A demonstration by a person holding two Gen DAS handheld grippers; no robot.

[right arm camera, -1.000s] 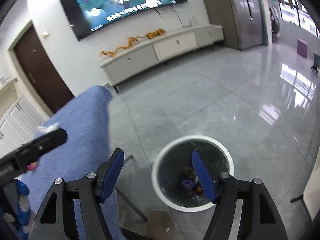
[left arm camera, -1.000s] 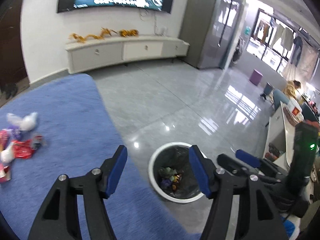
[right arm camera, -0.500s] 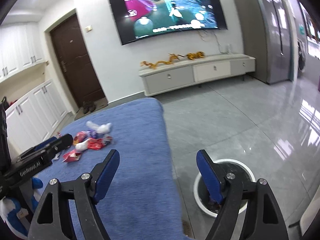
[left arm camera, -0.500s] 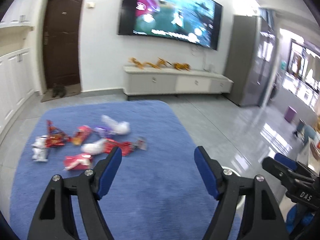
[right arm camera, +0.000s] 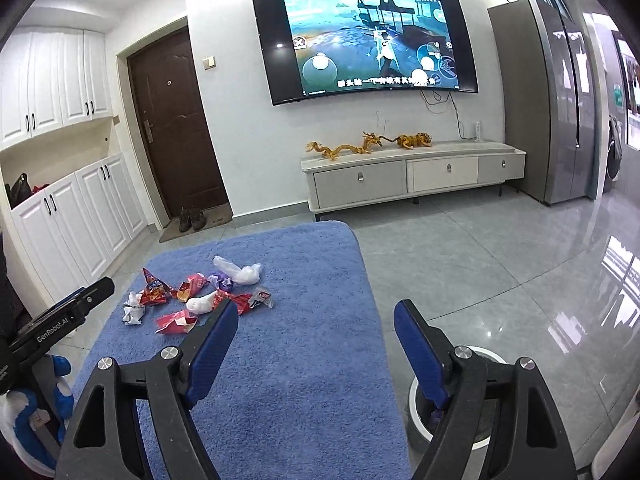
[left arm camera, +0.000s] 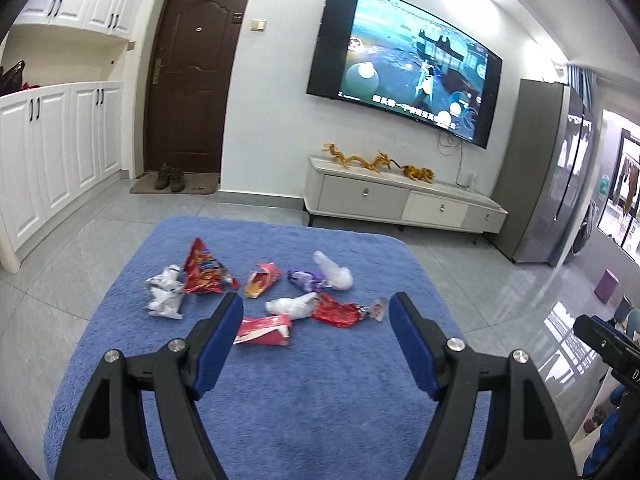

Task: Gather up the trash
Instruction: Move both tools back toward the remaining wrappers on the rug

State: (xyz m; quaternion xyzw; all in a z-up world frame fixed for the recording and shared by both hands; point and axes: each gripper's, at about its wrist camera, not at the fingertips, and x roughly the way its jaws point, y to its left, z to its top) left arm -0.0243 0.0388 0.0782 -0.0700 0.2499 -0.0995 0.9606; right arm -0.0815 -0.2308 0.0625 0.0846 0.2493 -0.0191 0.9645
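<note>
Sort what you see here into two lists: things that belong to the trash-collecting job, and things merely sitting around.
Job: wrappers, crumpled tissues, trash bin, left gripper, right gripper, both open and empty.

Lying about: shoes, dragon figurines, TV, purple stool.

The left black two-finger gripper with blue padded fingers (left arm camera: 316, 320) points forward and slightly downward, its jaws wide apart after just opening, with nothing between them. The right black two-finger gripper with blue padded fingers (right arm camera: 316, 328) is angled the same way beside it, its jaws also just opened wide and empty.
</note>
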